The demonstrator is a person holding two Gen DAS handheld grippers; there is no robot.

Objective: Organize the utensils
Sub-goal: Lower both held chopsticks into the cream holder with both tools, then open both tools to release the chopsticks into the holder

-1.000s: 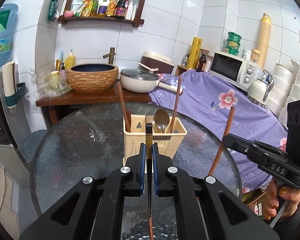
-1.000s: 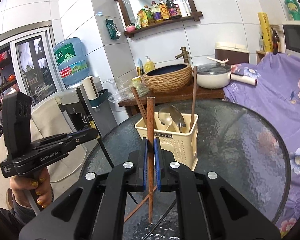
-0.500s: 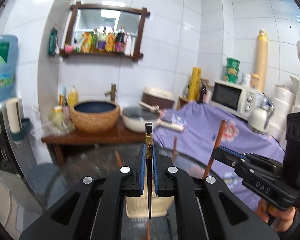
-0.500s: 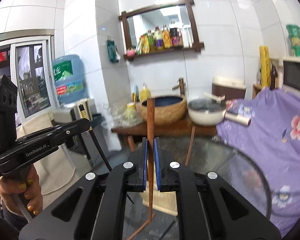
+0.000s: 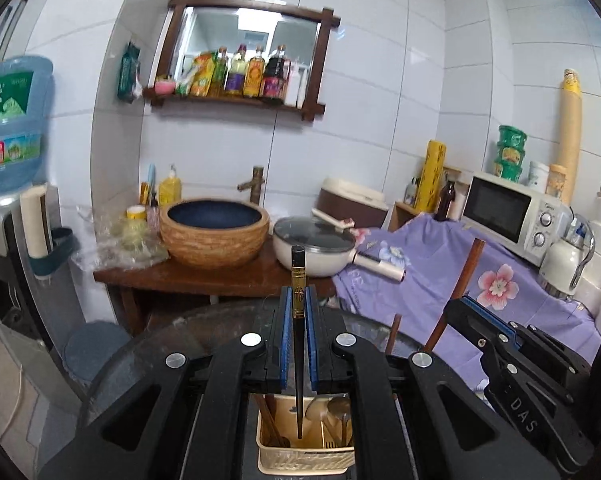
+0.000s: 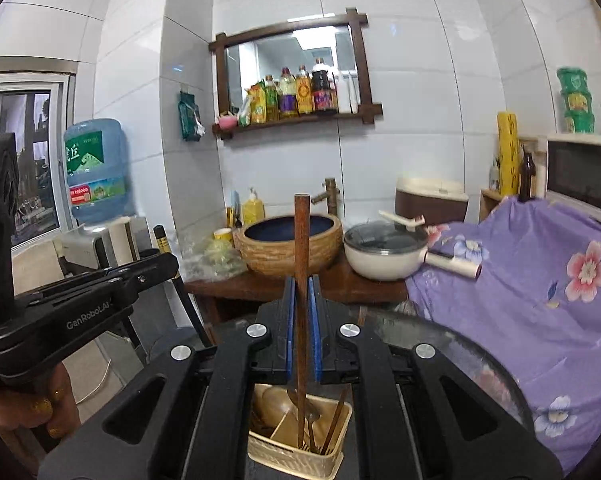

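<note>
Jaws of both grippers pinched tight, each on one upright chopstick: left gripper on a black chopstick with gold band, right gripper on a brown wooden chopstick. Position: both sticks hang clear of the bench, tips poised above the cream utensil basket, not yet inside it as far as can be told. Basket contents: metal spoon, wooden chopsticks leaning in the left compartment, further pale utensils, type unclear. Basket stands on a round glass bench. Progress, by judgement: most utensils appear housed; these two chopsticks remain to be lowered in and released, the final stage if nothing else lies out of sight. Surroundings: wooden stand with woven-sided basin and lidded cream pan; purple floral cloth; microwave; mirror shelf of bottles; water-cooler bottle.
</note>
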